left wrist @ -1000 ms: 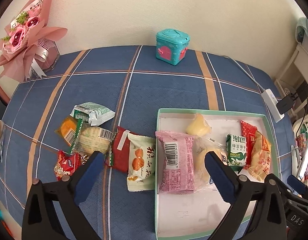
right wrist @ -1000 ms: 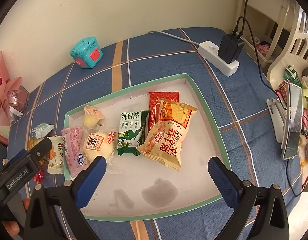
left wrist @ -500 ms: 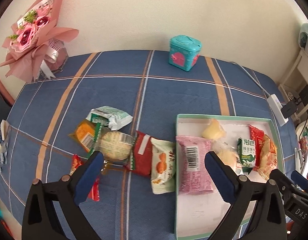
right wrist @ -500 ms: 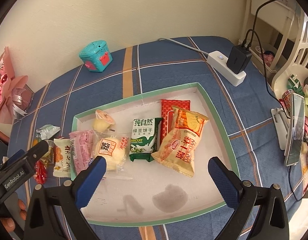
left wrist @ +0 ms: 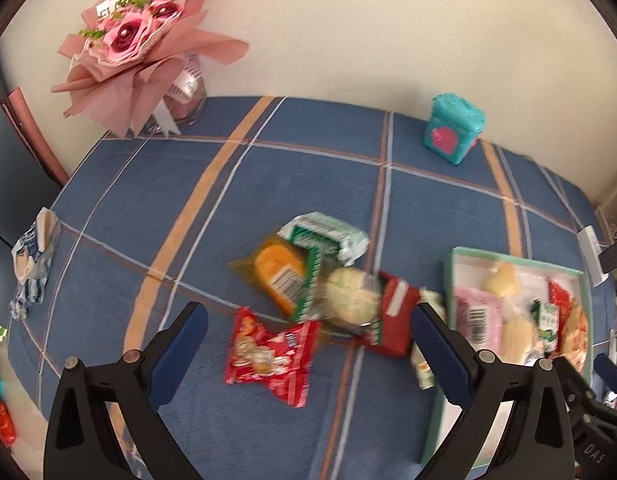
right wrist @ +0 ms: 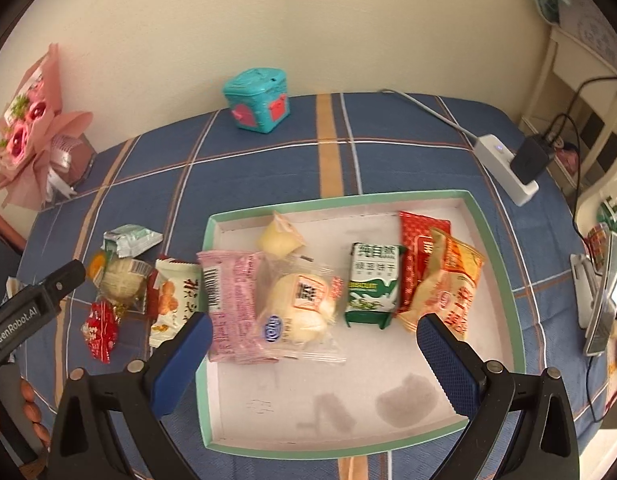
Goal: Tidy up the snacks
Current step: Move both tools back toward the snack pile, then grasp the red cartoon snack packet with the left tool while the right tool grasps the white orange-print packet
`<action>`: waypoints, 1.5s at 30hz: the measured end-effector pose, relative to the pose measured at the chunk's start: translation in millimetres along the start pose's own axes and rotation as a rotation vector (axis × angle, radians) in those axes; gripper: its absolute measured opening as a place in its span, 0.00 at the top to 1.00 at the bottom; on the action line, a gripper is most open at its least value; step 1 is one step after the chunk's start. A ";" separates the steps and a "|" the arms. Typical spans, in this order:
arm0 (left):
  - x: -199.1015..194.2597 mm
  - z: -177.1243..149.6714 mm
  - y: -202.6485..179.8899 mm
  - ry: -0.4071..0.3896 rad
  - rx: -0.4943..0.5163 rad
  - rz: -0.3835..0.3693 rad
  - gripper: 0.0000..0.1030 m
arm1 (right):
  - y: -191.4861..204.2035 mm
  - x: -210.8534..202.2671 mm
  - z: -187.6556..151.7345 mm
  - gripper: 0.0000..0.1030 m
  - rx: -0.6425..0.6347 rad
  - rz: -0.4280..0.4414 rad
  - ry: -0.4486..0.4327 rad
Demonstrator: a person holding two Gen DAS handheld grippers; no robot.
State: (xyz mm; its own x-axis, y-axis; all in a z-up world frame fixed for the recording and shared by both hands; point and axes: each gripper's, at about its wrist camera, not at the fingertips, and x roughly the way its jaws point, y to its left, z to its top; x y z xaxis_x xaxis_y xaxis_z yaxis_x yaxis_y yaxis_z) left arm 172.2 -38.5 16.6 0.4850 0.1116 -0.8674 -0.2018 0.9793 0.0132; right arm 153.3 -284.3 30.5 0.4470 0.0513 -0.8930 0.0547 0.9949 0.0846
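Note:
A green-rimmed white tray (right wrist: 496,240) holds several snacks: a pink packet (right wrist: 232,300), a clear-wrapped bun (right wrist: 304,304), a jelly cup (right wrist: 278,236), a green biscuit pack (right wrist: 373,280), a red packet (right wrist: 420,240) and an orange bag (right wrist: 448,284). Loose snacks lie left of the tray (left wrist: 448,280): a red packet (left wrist: 268,354), an orange one (left wrist: 280,276), a green-white one (left wrist: 328,236), a round cake (left wrist: 352,298), a dark red one (left wrist: 394,320). My left gripper (left wrist: 308,348) is open and empty above the red packet. My right gripper (right wrist: 314,360) is open and empty over the tray's front.
A teal tin (left wrist: 454,130) stands at the back of the blue checked table (left wrist: 228,200). A pink bouquet (left wrist: 144,40) is at the back left. A white power strip with a charger (right wrist: 512,168) lies at the right. A crumpled wrapper (left wrist: 30,260) sits at the left edge.
My left gripper has swung left, from over the tray's edge to over the loose snacks. My right view has shifted left too, toward the tray's left half. Both grippers stay open.

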 end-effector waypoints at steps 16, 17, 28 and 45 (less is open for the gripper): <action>17.9 -1.3 82.9 0.040 -0.164 0.064 0.02 | 85.4 18.0 -7.8 0.00 -0.141 0.098 0.017; 20.6 -1.9 83.4 0.047 -0.164 0.059 0.02 | 89.0 20.3 -8.2 0.00 -0.147 0.103 0.018; 59.2 -9.7 72.2 0.144 -0.159 -0.039 0.02 | 112.9 54.9 -15.0 0.24 -0.206 0.077 0.058; 97.9 -17.7 67.3 0.280 -0.203 -0.140 0.21 | 135.0 81.3 -16.9 0.66 -0.254 0.033 0.069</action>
State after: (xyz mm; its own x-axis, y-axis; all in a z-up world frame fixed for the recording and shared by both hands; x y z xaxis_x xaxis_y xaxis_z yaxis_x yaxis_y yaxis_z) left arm 190.9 35.4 -76.2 0.2739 -0.0986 -0.9567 -0.3282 0.9254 -0.1894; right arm 181.9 -144.3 -38.1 0.3825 0.0810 -0.9204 -0.1889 0.9820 0.0079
